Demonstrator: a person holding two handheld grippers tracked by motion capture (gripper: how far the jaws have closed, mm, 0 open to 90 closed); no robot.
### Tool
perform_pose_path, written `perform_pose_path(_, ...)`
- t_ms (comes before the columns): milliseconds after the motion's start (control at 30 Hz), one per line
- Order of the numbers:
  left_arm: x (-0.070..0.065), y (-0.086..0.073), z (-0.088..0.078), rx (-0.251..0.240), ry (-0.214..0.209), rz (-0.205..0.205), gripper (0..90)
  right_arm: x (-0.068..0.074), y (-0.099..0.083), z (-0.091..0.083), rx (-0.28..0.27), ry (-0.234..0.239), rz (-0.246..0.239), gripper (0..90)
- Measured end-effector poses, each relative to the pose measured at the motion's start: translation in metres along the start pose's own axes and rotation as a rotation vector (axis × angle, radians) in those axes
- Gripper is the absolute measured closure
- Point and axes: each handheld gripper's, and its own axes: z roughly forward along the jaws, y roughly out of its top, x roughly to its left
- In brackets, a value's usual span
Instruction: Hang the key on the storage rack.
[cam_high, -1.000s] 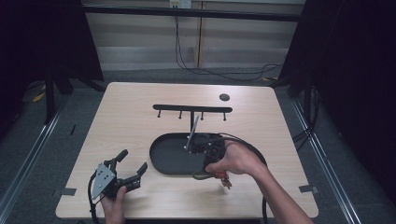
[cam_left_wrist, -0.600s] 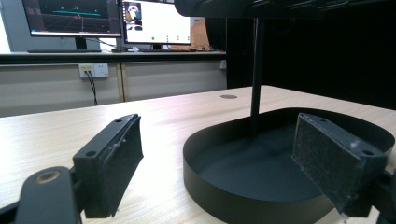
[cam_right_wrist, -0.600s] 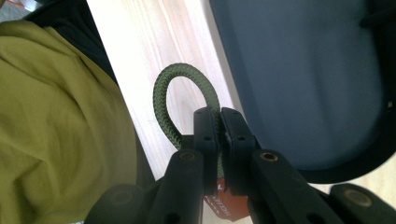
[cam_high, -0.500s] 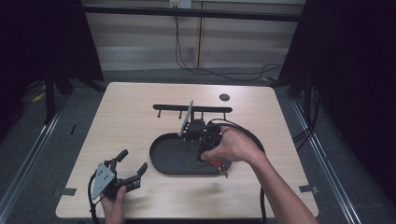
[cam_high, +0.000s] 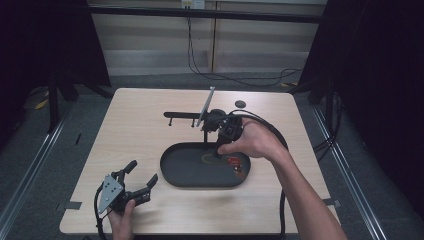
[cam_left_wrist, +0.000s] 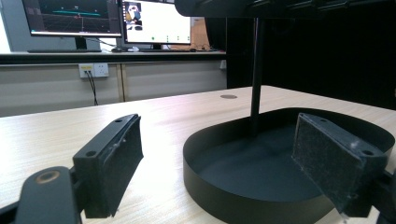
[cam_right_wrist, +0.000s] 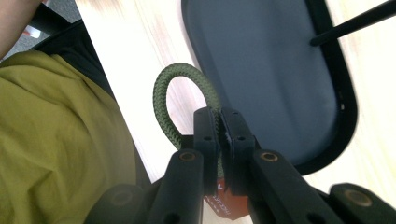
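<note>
At the left, near the front edge of the pale wooden surface (cam_high: 135, 125), the left tongs (cam_high: 140, 182) rested in the person's hand with their jaws spread wide and nothing between them. In the left gripper view their two padded jaws framed the near wall of the black oval tray (cam_left_wrist: 261, 205), just ahead and slightly to the right, with the stand's thin upright post (cam_left_wrist: 255, 70) rising out of the tray's far half.

Moving rightward, the tray (cam_high: 172, 175) lay at the middle of the surface, its long axis running left to right. Behind it stood the black hook rail (cam_high: 181, 114), a horizontal bar with small pegs hanging under it, also running left to right.

Right of centre, the right tongs (cam_high: 218, 151) were held above the right part of the tray, in front of the rail. Their jaws were pressed together on a green cord loop (cam_right_wrist: 184, 98), which arched out beyond the jaw tips, with a red tag (cam_right_wrist: 224, 203) showing below them. The loop was therefore off the tray, in the air.

The rail's pegs lay just behind and above the loop, so the right hand (cam_high: 255, 140) was plainly the nearer one for hanging it; the loop's opening would likely need to face a peg squarely.
</note>
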Motion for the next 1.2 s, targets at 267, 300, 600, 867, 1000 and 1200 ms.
perform_pose_path(267,0.0,0.0,0.0,0.004,0.001,0.004,15.7,-0.016,0.008,-0.009,-0.013,0.003,0.007,85.8)
perform_pose_path(300,0.0,0.0,0.0,0.004,0.001,0.004,15.7,-0.016,0.008,-0.009,-0.013,0.003,0.007,85.8)
perform_pose_path(600,0.0,0.0,0.0,0.005,0.001,0.001,15.7,-0.03,0.022,-0.019,-0.045,-0.002,-0.004,85.8)
perform_pose_path(867,0.0,0.0,0.0,-0.005,0.002,-0.004,15.7,-0.047,0.029,-0.02,-0.057,-0.009,0.011,85.7)
perform_pose_path(1000,0.0,0.0,0.0,-0.002,0.001,-0.005,15.7,-0.054,0.031,-0.024,-0.07,-0.024,0.027,85.7)
perform_pose_path(1200,-0.001,0.0,0.0,-0.004,0.001,-0.007,15.7,-0.059,0.036,-0.026,-0.066,-0.036,0.039,85.7)
